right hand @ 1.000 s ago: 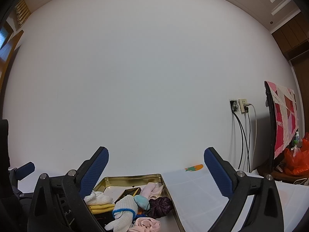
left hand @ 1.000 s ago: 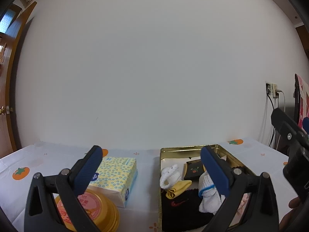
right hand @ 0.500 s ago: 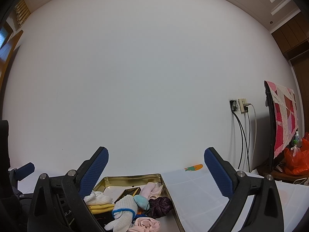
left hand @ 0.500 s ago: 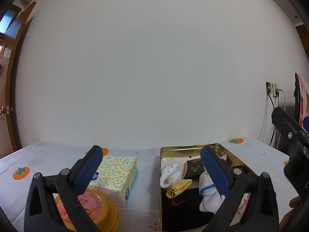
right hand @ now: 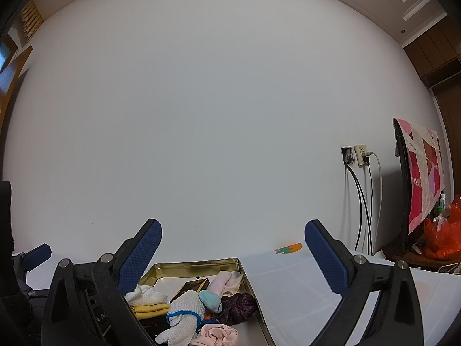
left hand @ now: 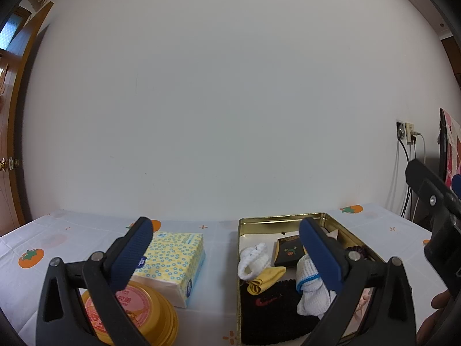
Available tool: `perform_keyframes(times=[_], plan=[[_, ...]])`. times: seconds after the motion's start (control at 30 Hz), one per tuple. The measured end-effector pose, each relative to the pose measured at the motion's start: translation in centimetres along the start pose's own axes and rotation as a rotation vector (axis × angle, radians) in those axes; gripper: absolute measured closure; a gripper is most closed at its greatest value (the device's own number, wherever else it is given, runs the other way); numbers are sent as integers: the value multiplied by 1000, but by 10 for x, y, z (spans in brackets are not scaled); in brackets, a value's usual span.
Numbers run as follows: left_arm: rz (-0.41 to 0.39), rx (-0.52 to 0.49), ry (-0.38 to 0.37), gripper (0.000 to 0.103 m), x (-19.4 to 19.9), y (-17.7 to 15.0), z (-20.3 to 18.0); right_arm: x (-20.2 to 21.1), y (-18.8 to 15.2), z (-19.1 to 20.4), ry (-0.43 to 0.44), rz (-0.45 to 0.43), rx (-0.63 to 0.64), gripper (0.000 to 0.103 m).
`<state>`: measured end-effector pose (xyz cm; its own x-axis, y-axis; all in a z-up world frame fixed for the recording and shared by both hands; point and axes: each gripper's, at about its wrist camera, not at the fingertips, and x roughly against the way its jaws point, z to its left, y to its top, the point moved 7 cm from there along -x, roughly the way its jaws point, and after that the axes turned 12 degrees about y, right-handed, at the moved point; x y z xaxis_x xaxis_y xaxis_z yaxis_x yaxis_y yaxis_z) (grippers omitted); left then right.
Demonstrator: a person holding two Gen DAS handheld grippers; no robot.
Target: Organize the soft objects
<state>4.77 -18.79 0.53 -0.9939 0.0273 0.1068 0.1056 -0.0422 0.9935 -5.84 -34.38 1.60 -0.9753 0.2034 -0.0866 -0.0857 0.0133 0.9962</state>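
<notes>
A gold metal tin [left hand: 288, 219] stands on the table and holds soft things: a white sock [left hand: 253, 261], a yellow cloth [left hand: 266, 278], a black sock [left hand: 268, 302], a white glove with blue cuff [left hand: 309, 288] and a small dark box [left hand: 289, 255]. The right wrist view shows the tin [right hand: 198, 265] with the glove [right hand: 184, 314], a purple scrunchie [right hand: 239, 307] and pink cloths [right hand: 226, 281]. My left gripper [left hand: 227, 248] is open and empty, above and before the tin. My right gripper [right hand: 233, 245] is open and empty, right of the tin.
A yellow dotted tissue pack [left hand: 170, 255] lies left of the tin, with a round yellow-and-pink lidded tin [left hand: 132, 314] in front of it. The tablecloth [left hand: 57, 245] has orange fruit prints. A wall socket with cables [right hand: 357, 158] and a red bag [right hand: 440, 240] are at the right.
</notes>
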Motion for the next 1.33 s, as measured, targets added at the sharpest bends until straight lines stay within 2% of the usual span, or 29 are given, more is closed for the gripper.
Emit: perform_keyframes(times=[0.57, 0.93, 1.33], plan=[[2, -9, 5, 0, 0, -1, -1, 2, 0, 2, -5, 0, -1, 2], [63, 2, 27, 0, -12, -6, 5, 2, 0, 3, -7, -1, -1, 2], [77, 1, 23, 0, -15, -7, 7, 2, 0, 3, -6, 0, -2, 2]])
